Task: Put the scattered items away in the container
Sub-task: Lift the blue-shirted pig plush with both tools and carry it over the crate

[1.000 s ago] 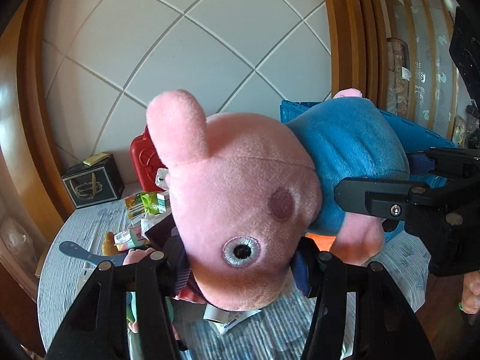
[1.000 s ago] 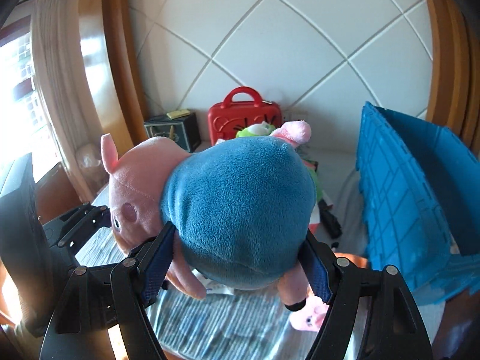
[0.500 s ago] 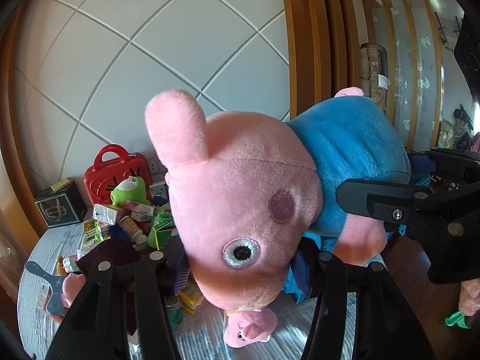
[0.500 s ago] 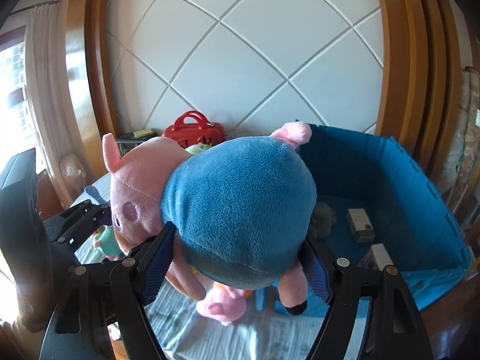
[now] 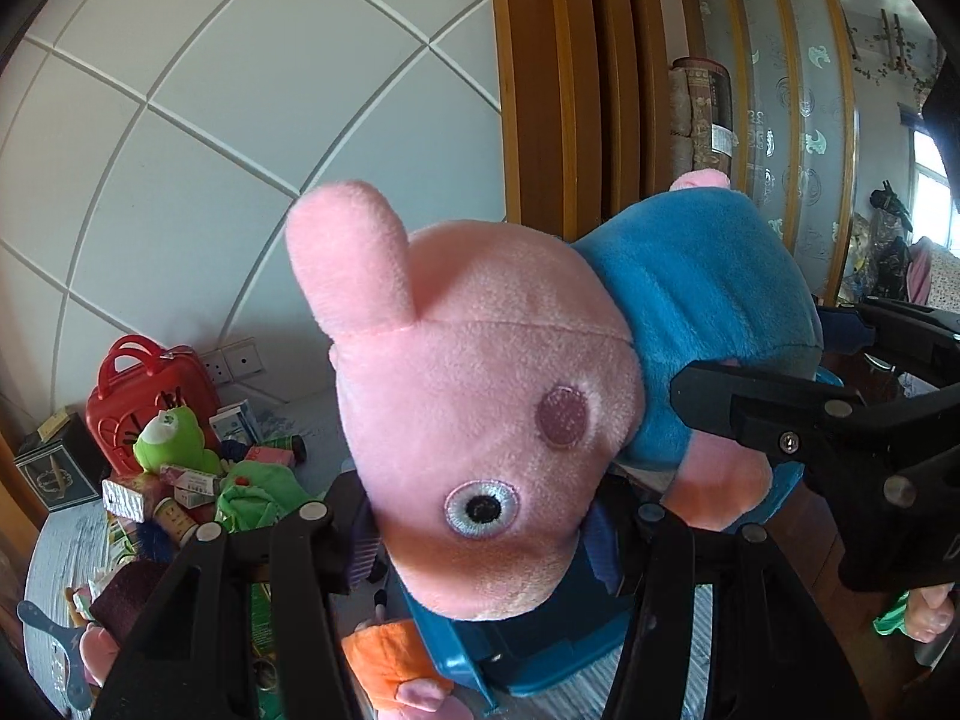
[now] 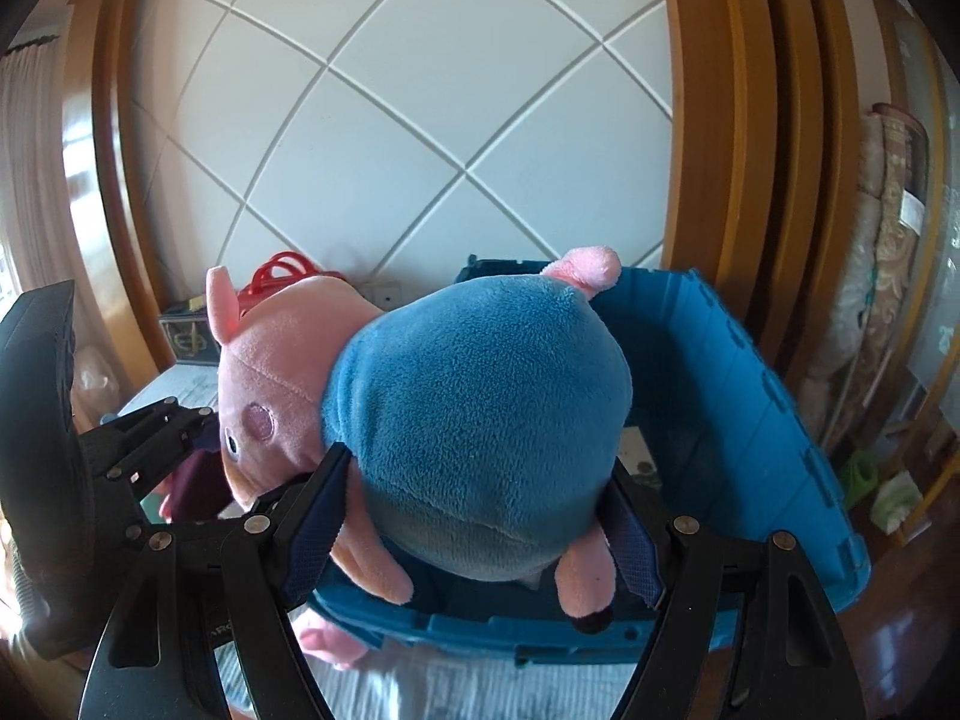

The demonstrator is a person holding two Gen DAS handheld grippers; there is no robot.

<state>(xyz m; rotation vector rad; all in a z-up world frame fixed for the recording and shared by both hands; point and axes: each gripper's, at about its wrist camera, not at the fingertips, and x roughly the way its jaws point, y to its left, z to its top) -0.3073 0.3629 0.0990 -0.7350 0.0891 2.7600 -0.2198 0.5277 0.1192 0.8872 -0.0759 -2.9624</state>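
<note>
A pink plush pig (image 5: 480,420) in a blue shirt (image 6: 480,420) hangs in the air, held by both grippers. My left gripper (image 5: 480,540) is shut on its head, the pads pressing either side of the snout. My right gripper (image 6: 480,516) is shut on its blue body; in the left wrist view the right gripper (image 5: 840,420) reaches in from the right. The pig hovers over the near rim of the blue crate (image 6: 750,396), whose corner (image 5: 528,654) shows under the head.
A pile of items lies on the grey table at left: a red toy case (image 5: 144,390), a green plush frog (image 5: 174,438), small boxes and bottles, an orange plush (image 5: 384,660). Small boxes lie inside the crate (image 6: 636,450). A wooden frame and tiled wall stand behind.
Both grippers have carried the pig to the right, from over the item pile to above the blue crate. The grips on head and body are unchanged.
</note>
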